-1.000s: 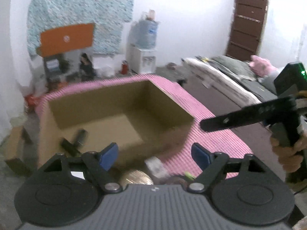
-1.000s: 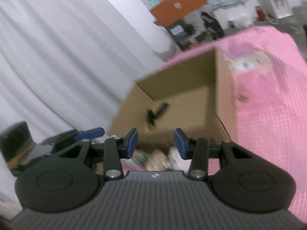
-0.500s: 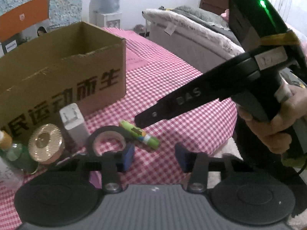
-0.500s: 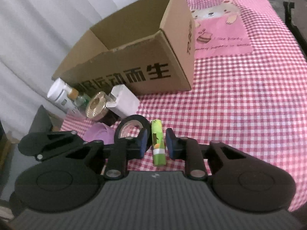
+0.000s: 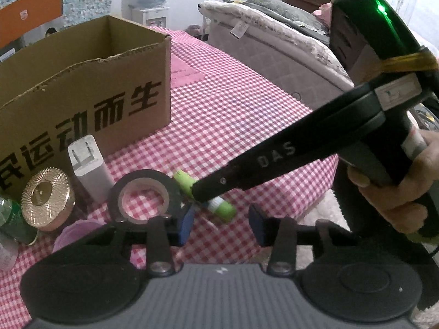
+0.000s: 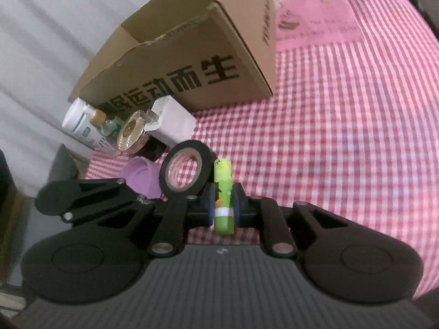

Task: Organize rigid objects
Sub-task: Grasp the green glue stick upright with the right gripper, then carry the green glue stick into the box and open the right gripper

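Right gripper (image 6: 222, 204) jaws pinching the green tube (image 6: 223, 192); left gripper (image 5: 221, 226) jaws spread, idle.
Best lifted straight, clear of the tape roll (image 6: 185, 168), over into the cardboard box (image 6: 192, 63).

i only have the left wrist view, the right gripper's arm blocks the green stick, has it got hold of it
Observer: Yes. The right gripper has its blue fingers pressed on both sides of the green cylindrical glue stick.
Operator: which part is pinched
Observer: The lower half, near the white band; the green top sticks out ahead.
Operator: anything crowding it
Observer: The black roll of tape sits right against its left side.
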`<action>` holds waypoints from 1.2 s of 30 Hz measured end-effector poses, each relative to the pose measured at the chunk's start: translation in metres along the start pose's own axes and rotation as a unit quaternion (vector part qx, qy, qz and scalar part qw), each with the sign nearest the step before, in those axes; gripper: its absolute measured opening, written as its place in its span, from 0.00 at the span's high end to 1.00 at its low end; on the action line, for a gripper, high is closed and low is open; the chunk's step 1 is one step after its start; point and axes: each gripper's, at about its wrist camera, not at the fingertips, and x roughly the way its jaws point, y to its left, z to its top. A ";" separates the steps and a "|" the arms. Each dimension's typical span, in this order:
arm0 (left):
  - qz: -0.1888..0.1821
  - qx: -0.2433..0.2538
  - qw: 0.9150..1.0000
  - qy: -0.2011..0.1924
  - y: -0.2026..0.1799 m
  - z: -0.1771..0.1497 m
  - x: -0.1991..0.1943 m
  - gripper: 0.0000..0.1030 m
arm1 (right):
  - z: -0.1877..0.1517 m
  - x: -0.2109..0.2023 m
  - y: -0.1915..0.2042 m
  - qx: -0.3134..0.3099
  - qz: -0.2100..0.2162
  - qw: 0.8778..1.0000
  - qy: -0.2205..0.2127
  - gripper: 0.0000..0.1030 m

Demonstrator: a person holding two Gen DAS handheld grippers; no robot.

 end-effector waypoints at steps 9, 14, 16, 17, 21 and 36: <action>0.010 -0.003 1.000 0.020 -0.003 -0.001 0.007 0.56 | -0.021 -0.004 -0.020 0.101 0.055 0.993 0.011 0.88; 0.023 0.004 0.999 0.025 -0.005 0.001 0.008 0.59 | -0.021 -0.004 -0.022 0.103 0.058 0.993 0.016 0.87; 0.025 0.007 0.999 0.025 -0.005 0.001 0.009 0.59 | -0.020 -0.004 -0.020 0.096 0.055 0.994 0.019 0.87; 0.026 0.007 0.999 0.025 -0.005 0.001 0.009 0.59 | -0.019 -0.003 -0.019 0.093 0.055 0.994 0.020 0.87; 0.025 0.005 0.999 0.021 -0.004 0.000 0.009 0.59 | -0.016 -0.001 -0.016 0.083 0.055 0.995 0.019 0.87; 0.044 0.028 0.998 -0.018 -0.012 0.002 -0.014 0.60 | -0.012 -0.017 -0.001 0.061 0.054 0.996 -0.016 0.85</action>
